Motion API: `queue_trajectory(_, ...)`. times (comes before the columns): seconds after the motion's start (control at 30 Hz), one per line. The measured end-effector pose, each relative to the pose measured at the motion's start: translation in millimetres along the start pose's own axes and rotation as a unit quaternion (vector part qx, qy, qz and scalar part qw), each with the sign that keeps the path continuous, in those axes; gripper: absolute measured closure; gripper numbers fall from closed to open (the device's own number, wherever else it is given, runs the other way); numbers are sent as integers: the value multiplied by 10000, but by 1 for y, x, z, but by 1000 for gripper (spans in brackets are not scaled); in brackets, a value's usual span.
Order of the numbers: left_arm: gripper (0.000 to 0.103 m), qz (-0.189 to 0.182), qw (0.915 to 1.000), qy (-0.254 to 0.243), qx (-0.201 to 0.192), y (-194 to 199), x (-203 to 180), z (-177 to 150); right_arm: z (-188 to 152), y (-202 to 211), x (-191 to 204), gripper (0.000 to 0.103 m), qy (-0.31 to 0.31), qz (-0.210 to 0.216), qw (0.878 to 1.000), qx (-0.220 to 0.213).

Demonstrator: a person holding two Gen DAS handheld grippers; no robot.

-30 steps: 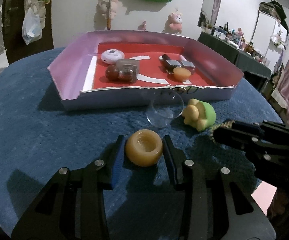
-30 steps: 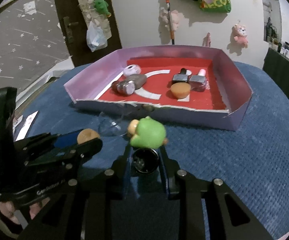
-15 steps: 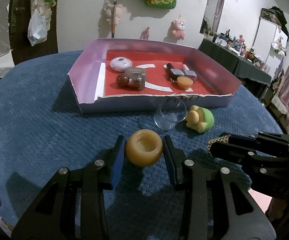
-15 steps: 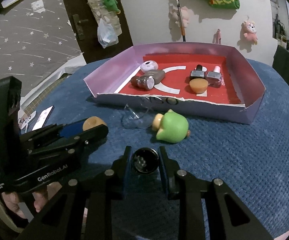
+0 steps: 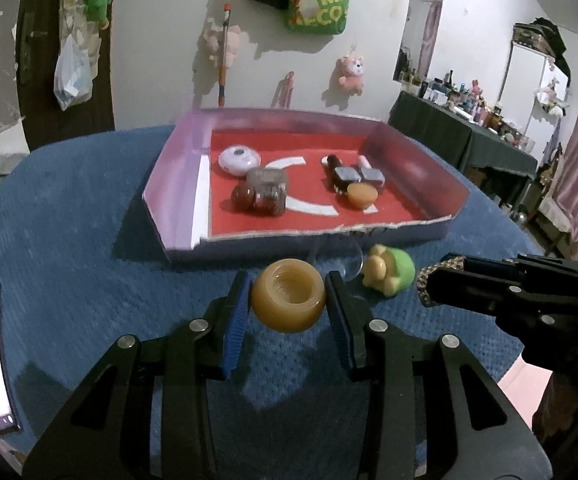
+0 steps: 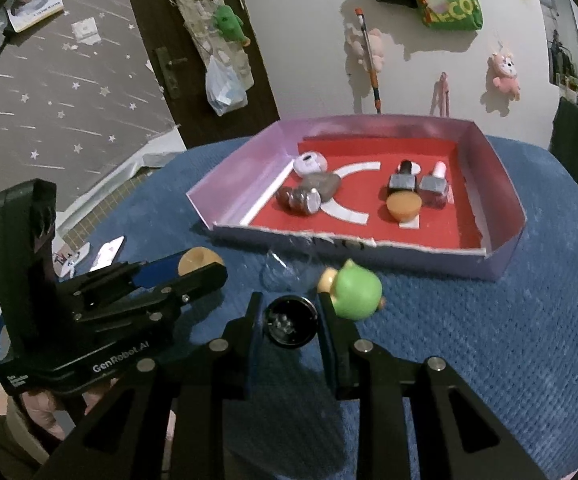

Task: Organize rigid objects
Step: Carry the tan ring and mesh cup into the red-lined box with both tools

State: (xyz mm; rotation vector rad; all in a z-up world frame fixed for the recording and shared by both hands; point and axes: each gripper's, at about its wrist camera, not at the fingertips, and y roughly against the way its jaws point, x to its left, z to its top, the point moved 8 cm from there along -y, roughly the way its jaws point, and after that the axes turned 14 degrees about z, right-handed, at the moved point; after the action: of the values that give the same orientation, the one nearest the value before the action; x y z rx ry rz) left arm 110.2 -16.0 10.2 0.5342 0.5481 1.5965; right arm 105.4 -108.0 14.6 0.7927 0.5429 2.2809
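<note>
The left gripper [image 5: 288, 302] pinched a smooth tan plastic ring-shaped cap [image 5: 289, 300], and the right gripper [image 6: 289, 320] pinched a small round black shiny jar [image 6: 289, 321], both lifted off the bumpy blue cloth [image 6: 489, 340]. This looked like the carrying step. Next, each should go over the torn front wall of the shallow purple cardboard box with a red floor [image 5: 373, 234] just beyond and be set in a free spot.

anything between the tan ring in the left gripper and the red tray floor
The tan rubbery ring must pass over a clear glass cup lying on the blue cloth, then the purple cardboard tray's low front wall. Lifted above both, nothing else visible blocks it.
</note>
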Motion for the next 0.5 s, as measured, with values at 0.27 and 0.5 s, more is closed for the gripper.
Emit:
queue_trajectory(0.27, 67, 16, 9997, -106, -209, 3, -1, 24, 26, 9, 6, 76, 215, 55, 9996, -175)
queue_trajectory(0.5, 67, -4, 9997, -129, -223, -3, 1, 40, 41, 9, -4, 76, 225, -12, 9995, -230)
